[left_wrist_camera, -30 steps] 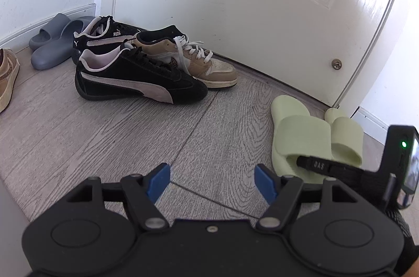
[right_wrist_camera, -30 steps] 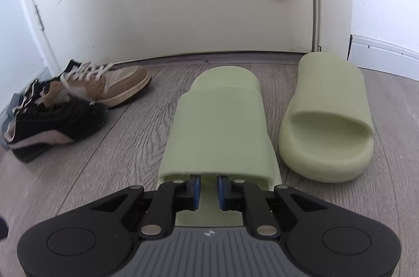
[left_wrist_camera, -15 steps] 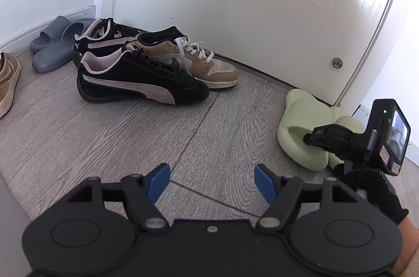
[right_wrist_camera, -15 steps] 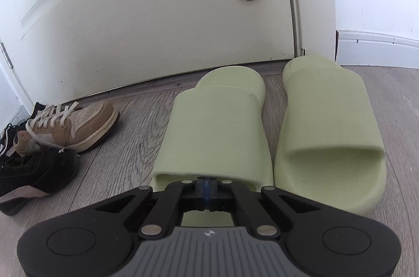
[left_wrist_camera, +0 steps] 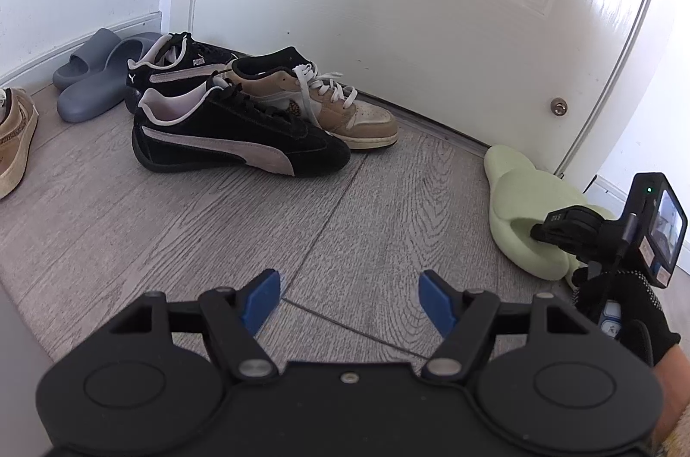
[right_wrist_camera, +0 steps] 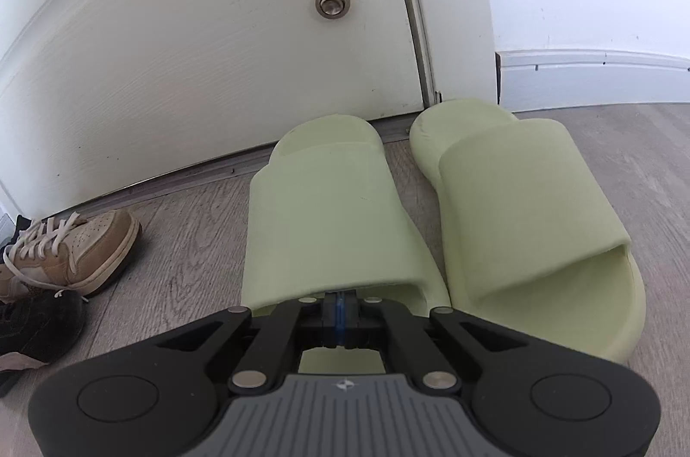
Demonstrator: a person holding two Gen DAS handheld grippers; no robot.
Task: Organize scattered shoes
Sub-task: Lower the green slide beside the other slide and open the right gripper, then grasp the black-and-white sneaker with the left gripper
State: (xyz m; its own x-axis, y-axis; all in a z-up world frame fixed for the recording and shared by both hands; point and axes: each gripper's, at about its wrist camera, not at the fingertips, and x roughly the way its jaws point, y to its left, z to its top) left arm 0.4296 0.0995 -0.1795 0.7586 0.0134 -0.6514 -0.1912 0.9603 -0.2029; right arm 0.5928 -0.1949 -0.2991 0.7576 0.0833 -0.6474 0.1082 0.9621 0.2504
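Observation:
Two pale green slides lie side by side with their toes at the door. My right gripper (right_wrist_camera: 340, 306) is shut on the strap edge of the left green slide (right_wrist_camera: 327, 215); the right green slide (right_wrist_camera: 530, 206) touches it or nearly so. From the left wrist view the held slide (left_wrist_camera: 517, 198) shows at far right, with the right gripper (left_wrist_camera: 556, 230) and a gloved hand (left_wrist_camera: 625, 310) behind it. My left gripper (left_wrist_camera: 349, 297) hangs open over bare floor with nothing between its fingers.
Against the door (left_wrist_camera: 431, 4) sit two black sneakers (left_wrist_camera: 233, 137), a tan sneaker (left_wrist_camera: 336, 107) and grey slides (left_wrist_camera: 95, 86). Another tan shoe (left_wrist_camera: 13, 137) lies at the left edge. A white baseboard (right_wrist_camera: 595, 77) runs right of the door.
My right gripper shut on the left green slide's strap and carried it forward to the door, alongside the other slide. The left gripper has stayed open and nearly still.

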